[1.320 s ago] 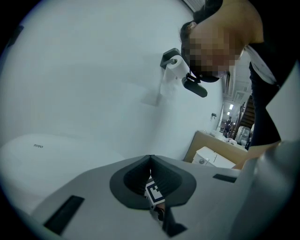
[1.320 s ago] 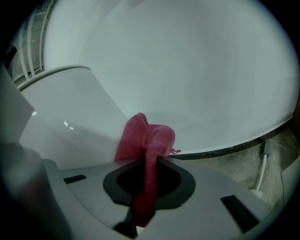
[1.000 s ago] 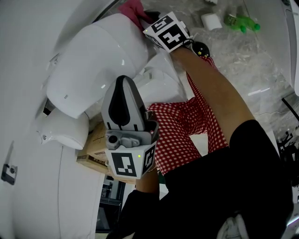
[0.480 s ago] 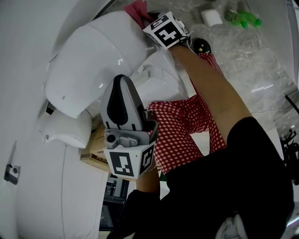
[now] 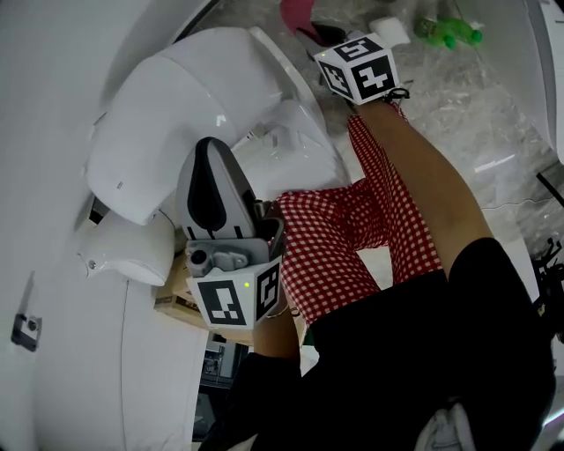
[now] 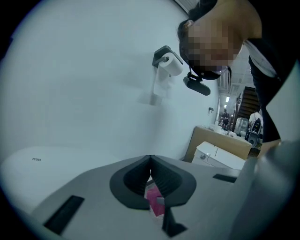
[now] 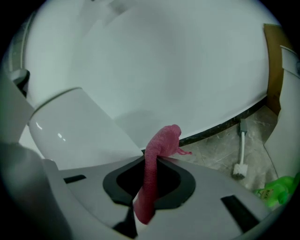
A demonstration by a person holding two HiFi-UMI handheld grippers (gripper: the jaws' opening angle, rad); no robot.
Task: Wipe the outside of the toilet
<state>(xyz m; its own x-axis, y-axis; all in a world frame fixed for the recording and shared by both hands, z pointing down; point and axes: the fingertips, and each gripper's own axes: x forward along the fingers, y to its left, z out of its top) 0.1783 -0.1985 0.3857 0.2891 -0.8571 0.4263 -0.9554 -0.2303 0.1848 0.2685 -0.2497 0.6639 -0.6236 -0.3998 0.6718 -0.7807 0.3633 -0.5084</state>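
The white toilet [image 5: 176, 114] fills the left of the head view, lid down; its smooth side shows in the right gripper view [image 7: 79, 131]. My right gripper [image 5: 315, 37] is off the toilet's far right side, above the floor, shut on a pink cloth [image 5: 298, 16]. In its own view the cloth [image 7: 157, 154] sticks up limp from the closed jaws of the right gripper [image 7: 149, 157]. My left gripper [image 5: 209, 151] hovers near the toilet's rear, pointing at the wall. The left gripper [image 6: 150, 160] has its jaws together; a small pink scrap [image 6: 154, 199] shows behind the tips.
Green bottles [image 5: 449, 33] and a white box [image 5: 389, 32] lie on the marbled floor at top right. A cardboard box [image 5: 181, 299] sits behind the toilet. A toilet-roll holder [image 6: 166, 65] hangs on the wall. A white plug and cable [image 7: 240, 164] lie on the floor. Red checked trousers [image 5: 352, 238] stand beside the toilet.
My right gripper has moved right and off the toilet lid, taking the pink cloth with it. The left gripper has drifted slightly left and down.
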